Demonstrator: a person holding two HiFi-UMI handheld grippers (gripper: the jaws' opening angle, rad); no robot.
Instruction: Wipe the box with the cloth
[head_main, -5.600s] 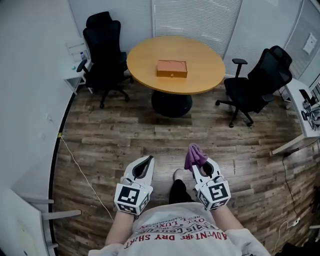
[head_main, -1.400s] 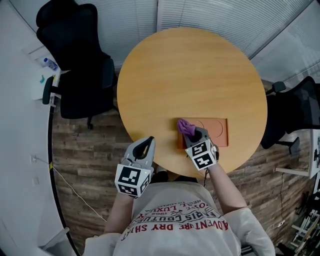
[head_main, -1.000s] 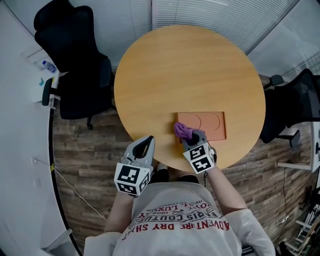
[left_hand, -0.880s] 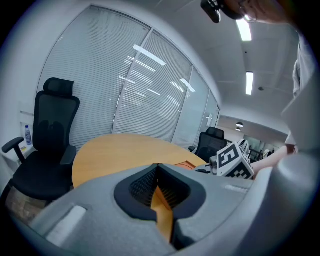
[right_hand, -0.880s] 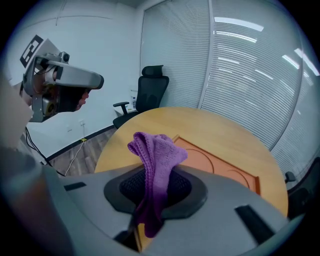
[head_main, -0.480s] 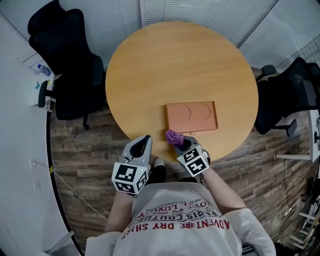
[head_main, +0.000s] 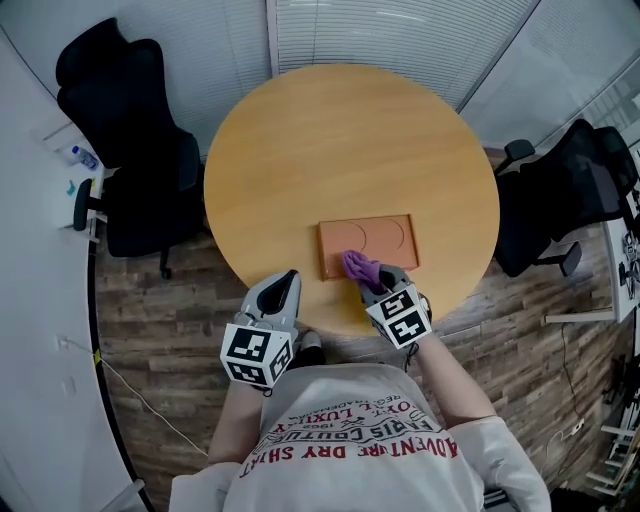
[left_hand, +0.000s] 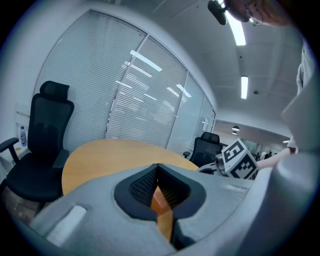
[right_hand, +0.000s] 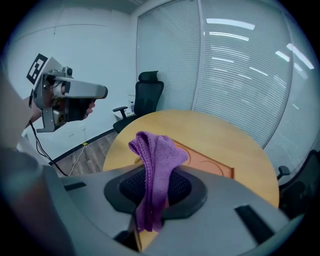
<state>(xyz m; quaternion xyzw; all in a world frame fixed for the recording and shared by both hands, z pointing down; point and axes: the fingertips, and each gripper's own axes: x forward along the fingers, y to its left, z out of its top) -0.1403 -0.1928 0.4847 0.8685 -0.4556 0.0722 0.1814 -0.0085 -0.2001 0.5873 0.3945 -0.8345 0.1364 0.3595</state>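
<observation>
Head view | right claw (head_main: 369, 281) pinches cloth (head_main: 357, 266) over box (head_main: 388, 237) | left claw (head_main: 288, 277) closed

Seen from the head camera, the purple knitted cloth (head_main: 359, 266) covers the near edge of the flat orange-brown box (head_main: 385, 238) and the jaw tips of the right gripper (head_main: 374, 284). In that gripper's own view, its grey body hides the box's near corner. Between the closed jaws of the left gripper (left_hand: 158, 166) only an orange sliver shows, table or box unclear. The small bottle (head_main: 81, 157) at left is too small to read.
</observation>
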